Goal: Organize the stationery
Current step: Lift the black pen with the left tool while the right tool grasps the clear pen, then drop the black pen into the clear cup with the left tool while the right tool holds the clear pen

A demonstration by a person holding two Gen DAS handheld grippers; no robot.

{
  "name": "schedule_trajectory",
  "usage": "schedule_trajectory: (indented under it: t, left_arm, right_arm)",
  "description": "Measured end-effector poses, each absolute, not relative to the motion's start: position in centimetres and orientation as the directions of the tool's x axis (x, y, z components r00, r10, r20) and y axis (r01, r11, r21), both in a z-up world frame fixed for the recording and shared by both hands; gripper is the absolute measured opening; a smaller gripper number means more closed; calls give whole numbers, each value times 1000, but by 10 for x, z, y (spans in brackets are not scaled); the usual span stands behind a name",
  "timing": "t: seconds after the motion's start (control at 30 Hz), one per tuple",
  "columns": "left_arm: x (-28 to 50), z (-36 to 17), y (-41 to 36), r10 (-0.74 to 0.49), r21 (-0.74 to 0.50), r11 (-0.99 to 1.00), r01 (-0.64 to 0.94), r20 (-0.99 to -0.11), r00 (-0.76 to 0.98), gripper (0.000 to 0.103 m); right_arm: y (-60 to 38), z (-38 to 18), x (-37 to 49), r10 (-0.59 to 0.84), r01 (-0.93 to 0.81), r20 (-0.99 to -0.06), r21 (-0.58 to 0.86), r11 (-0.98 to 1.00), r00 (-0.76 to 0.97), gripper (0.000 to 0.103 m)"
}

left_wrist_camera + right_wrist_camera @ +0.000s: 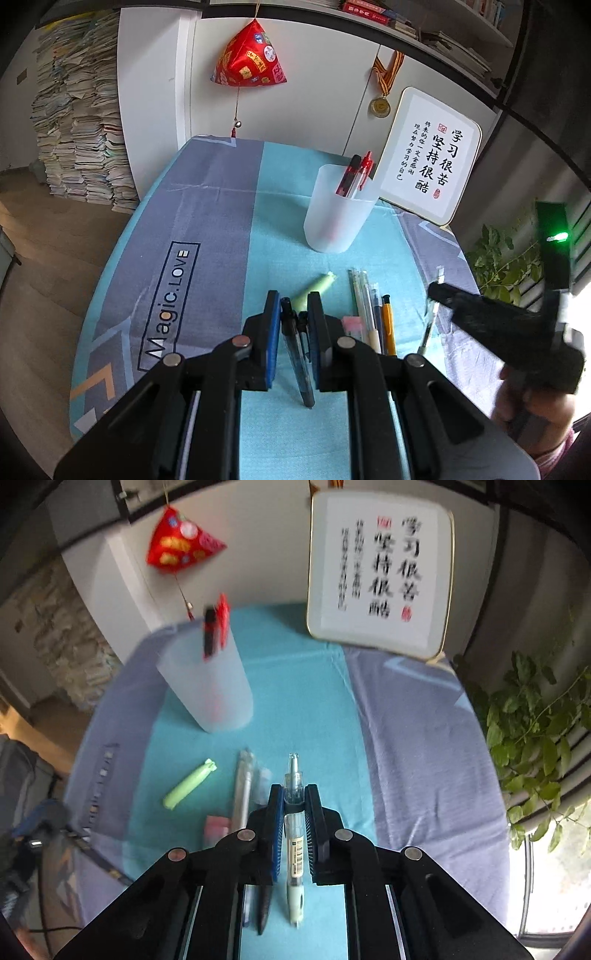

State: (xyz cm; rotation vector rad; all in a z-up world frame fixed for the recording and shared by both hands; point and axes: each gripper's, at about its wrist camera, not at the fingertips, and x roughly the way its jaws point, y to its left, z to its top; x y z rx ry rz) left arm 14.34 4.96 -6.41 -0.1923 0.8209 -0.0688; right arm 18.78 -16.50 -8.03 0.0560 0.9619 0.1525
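A dark pen (pixel 297 354) is clamped between the blue pads of the left gripper (pixel 293 314), its tip pointing back toward the camera, above the teal strip of the tablecloth (pixel 207 221). A clear pen (pixel 294 834) with a barcode label and a pale green grip is pinched in the closed jaws of the right gripper (pixel 294 794), lying along the fingers. Further pens (pixel 373 314) are laid side by side on the cloth beside a pink eraser (pixel 351 326), with a light green highlighter (pixel 189 783) just left of them. Farther back a frosted cup (pixel 338 214) is stood upright, and a black pen and a red pen (pixel 364 170) are held in it. A calligraphy board (pixel 430 155) is leaned behind the cup, and a potted plant (pixel 535 720) is seen at the right edge.
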Motion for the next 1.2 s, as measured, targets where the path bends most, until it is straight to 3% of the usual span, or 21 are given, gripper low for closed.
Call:
schedule_trajectory:
  t: [0.4,0.77,1.2]
  left_arm:
    - [142,-51,44,-123,-168,986,5,-701,702,13]
    - [172,-15,29,-123,-128,990,50,-661,740,13]
    - [233,42,13,-114,-77,993,85,-549,828,13]
  right_arm:
    - [-171,-29,149,213,-151,-689,150,977,693,11]
    - [-188,-35,145,226,-134,-690,185,973,688,11]
    - [-202,-30,143,197,-100,-685,178,979,702,11]
